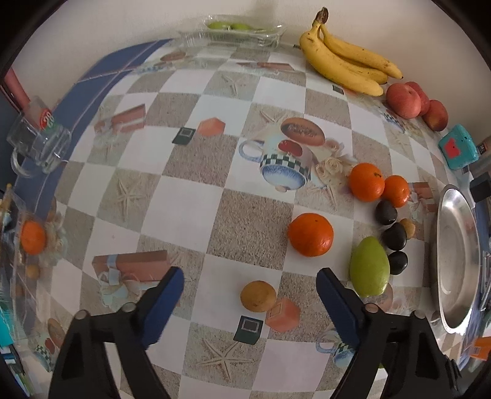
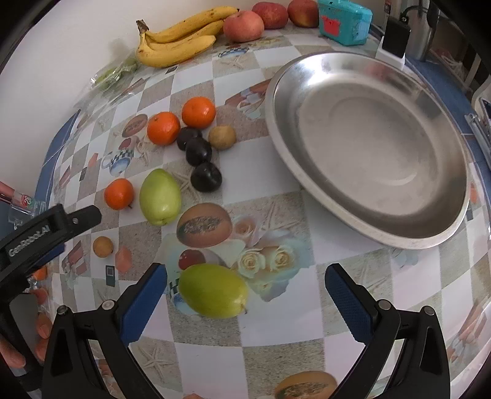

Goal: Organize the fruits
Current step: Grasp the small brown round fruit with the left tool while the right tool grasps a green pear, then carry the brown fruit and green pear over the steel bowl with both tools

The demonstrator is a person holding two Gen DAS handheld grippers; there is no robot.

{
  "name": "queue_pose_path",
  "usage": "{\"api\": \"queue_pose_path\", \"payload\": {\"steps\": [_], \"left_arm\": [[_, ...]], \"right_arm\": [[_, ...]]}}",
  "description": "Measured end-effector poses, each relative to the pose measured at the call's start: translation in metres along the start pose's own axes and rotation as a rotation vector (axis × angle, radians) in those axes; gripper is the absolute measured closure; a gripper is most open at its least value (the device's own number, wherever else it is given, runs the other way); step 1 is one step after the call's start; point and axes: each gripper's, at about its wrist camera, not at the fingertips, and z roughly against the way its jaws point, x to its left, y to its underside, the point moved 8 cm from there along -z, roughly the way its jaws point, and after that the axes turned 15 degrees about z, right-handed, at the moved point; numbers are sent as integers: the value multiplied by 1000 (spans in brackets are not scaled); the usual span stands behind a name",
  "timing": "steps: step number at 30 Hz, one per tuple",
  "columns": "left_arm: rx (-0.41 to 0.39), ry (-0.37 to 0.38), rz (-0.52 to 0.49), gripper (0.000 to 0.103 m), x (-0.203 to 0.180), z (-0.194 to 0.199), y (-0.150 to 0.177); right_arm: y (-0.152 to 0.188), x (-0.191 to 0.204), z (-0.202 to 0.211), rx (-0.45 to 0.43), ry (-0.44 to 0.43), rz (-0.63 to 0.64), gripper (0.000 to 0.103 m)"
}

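**Both claws wide over the scattered fruit**

The left claw (image 1: 250, 294) points steeply down at the table (image 1: 184, 196), its blue ribbed pads spread wide with a small round tan fruit (image 1: 257, 296) lying on the cloth between them, untouched. The right claw (image 2: 245, 294) hangs the same way, gaping, with a smooth green oval fruit (image 2: 213, 290) lying nearer its left pad; whether that pad touches it I cannot tell, and the other pad stands clear. At the left edge of the right wrist view, fingers (image 2: 43, 330) wrap the black handle of the other tool, which reads "GenRobot.AI".

The table wears a glossy oilcloth of grey and white checks printed with starfish, roses, cups and melons. Just past the claws lie a second green fruit (image 2: 159, 196) and a dimpled mandarin (image 2: 118, 194) on its own. Further on, three dark, shiny plums (image 2: 205, 177) sit in a line with another tan fruit (image 2: 222, 137) and two more mandarins (image 2: 163, 128) touching them. To their right sits a wide, shallow steel dish (image 2: 454, 221), dull and scuffed inside.

Against the far wall lie a freckled bunch of bananas (image 2: 176, 40), three red apples (image 2: 243, 26), a teal box (image 2: 343, 21) and a clear plastic tray (image 1: 233, 33) of green fruit. At the far left stands a glass mug (image 1: 40, 144).
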Motion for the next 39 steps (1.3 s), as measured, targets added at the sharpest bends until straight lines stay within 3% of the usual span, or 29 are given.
{"api": "queue_pose_path", "payload": {"steps": [4, 8, 10, 18, 24, 32, 39], "left_arm": [[28, 19, -12, 30, -5, -4, 4], [53, 5, -29, 46, -7, -11, 8], [67, 1, -32, 52, -7, -15, 10], [92, -32, -40, 57, -4, -29, 14], [79, -44, -50, 73, -1, -34, 12], [80, -48, -52, 74, -2, -36, 10], [80, -48, -58, 74, -6, -32, 13]], "right_arm": [[-1, 10, 0, -16, -5, 11, 3], [3, 19, -5, 3, 11, 55, 19], [7, 22, -10, 22, 9, 61, 20], [11, 22, -17, 42, 12, 58, 26], [11, 23, -16, 43, 22, 67, 35], [11, 28, -14, 39, -9, 80, 49], [10, 26, -13, 40, -24, 73, 50]]}}
